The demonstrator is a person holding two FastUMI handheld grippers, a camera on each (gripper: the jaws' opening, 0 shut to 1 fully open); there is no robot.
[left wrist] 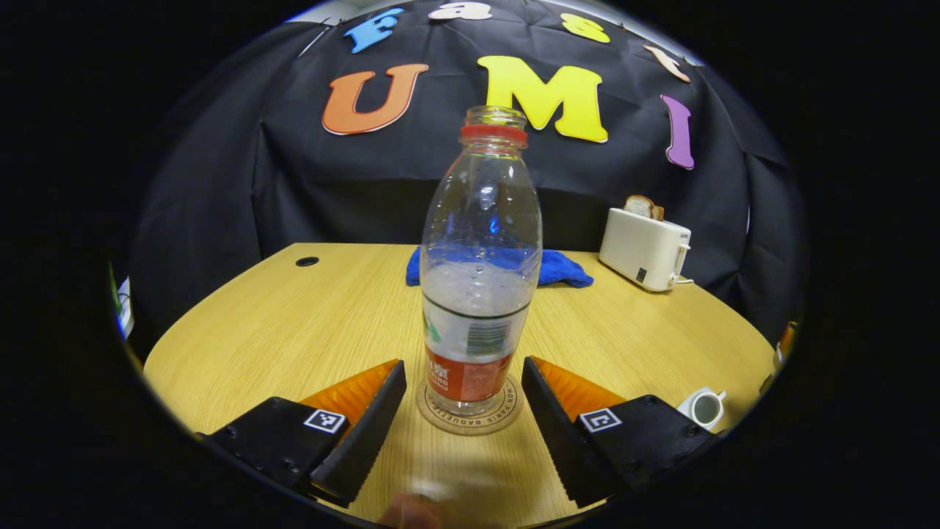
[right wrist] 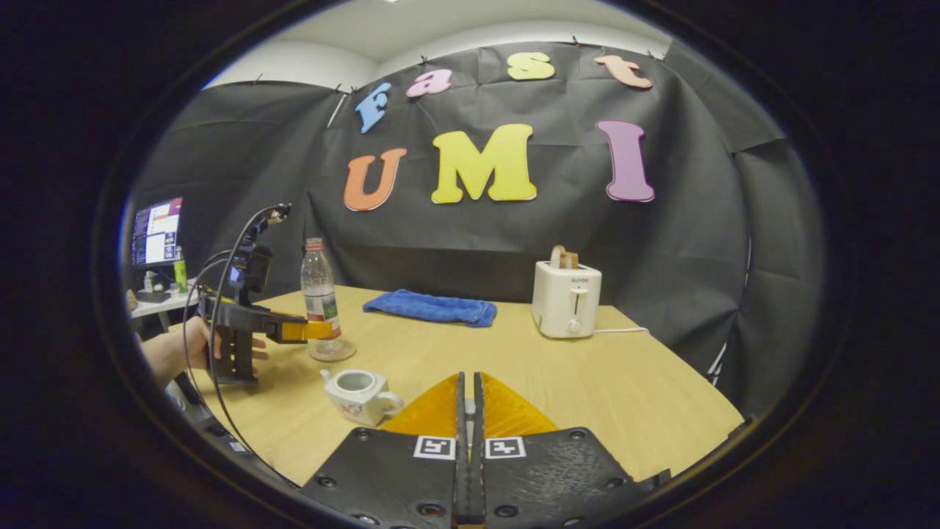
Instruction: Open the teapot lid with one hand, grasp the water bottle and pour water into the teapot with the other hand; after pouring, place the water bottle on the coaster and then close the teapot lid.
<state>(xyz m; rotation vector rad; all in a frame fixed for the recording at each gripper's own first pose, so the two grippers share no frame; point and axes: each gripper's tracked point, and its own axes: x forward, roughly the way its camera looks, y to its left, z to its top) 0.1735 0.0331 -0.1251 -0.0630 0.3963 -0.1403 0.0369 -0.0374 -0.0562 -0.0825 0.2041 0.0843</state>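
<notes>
Both of my grippers are free of the bottle. My left gripper (left wrist: 463, 411) is spread wide, its two fingers flanking the water bottle (left wrist: 479, 286) without touching it; a clear gap shows on each side. My right gripper (right wrist: 468, 411) is pressed together, its fingers meeting with nothing between them.

In the left gripper view the water bottle stands upright and uncapped, a red ring around its neck, the clear body filled with water to about the middle. A wrap label circles its lower part, pale above and red below; its printing is too distorted for me to read. It rests on a round coaster (left wrist: 470, 417), whose rim carries lettering that I think includes "PARIS BAGUETTE", though the curve makes it hard to be sure.

The bottle sits just ahead of my left fingertips, centred between them. In the right gripper view it stands off to my left on the wooden table (right wrist: 587, 382), and the small white teapot (right wrist: 360, 395), lid off and open at the top, sits close in front of my right gripper, a little left of it. A blue cloth (right wrist: 433, 307) and a white toaster (right wrist: 565, 297) lie farther back.
</notes>
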